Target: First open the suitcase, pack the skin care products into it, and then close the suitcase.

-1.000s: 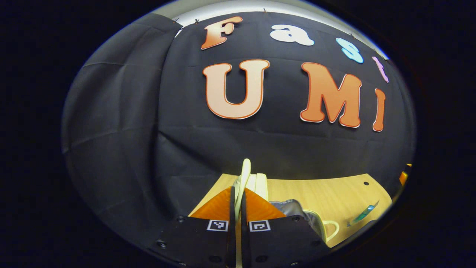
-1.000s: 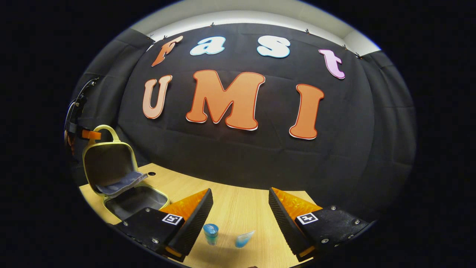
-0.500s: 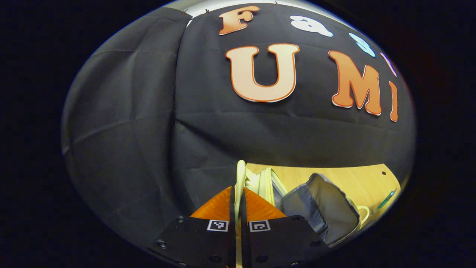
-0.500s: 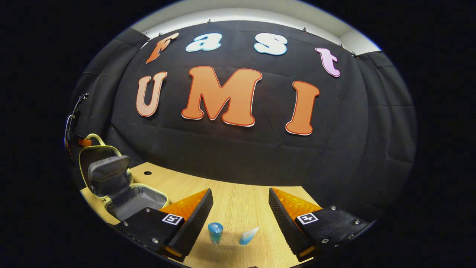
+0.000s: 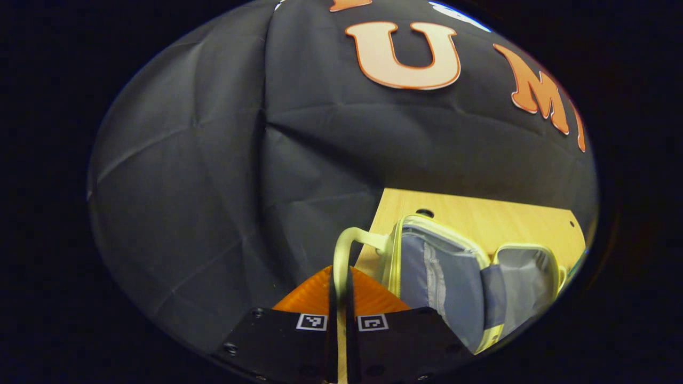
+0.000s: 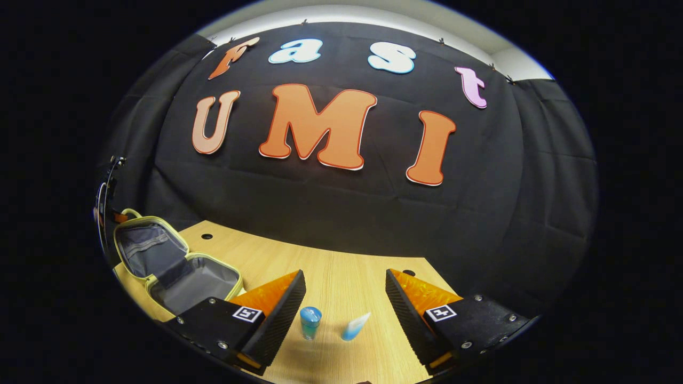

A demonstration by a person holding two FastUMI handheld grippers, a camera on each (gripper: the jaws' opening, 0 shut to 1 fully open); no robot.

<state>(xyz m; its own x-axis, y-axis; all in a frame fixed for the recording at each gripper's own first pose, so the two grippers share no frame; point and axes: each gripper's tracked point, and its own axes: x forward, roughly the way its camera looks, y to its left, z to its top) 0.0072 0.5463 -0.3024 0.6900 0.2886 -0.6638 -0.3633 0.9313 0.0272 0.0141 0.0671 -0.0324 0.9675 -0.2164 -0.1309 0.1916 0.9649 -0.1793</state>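
The small suitcase (image 6: 179, 269), pale yellow with a grey lining, lies open on the left of the wooden table (image 6: 267, 256). Its lid (image 5: 437, 272) leans back and its base (image 5: 525, 277) lies beyond it in the left gripper view. My left gripper (image 5: 340, 282) is shut on the lid's yellow handle (image 5: 347, 245). My right gripper (image 6: 344, 277) hangs open above the table. Below its gap stand a short blue jar (image 6: 310, 322) and a small blue-and-white tube (image 6: 355, 326). Neither finger touches them.
The booth's black cloth wall rises right behind the table. Small round holes (image 6: 206, 236) sit near the table's back edge. Bare wood lies between the suitcase and the two products. The table's left edge runs just beside the suitcase lid.
The lid has swung back and down from upright to leaning open, with my left gripper following it by the handle. My right gripper has barely moved.
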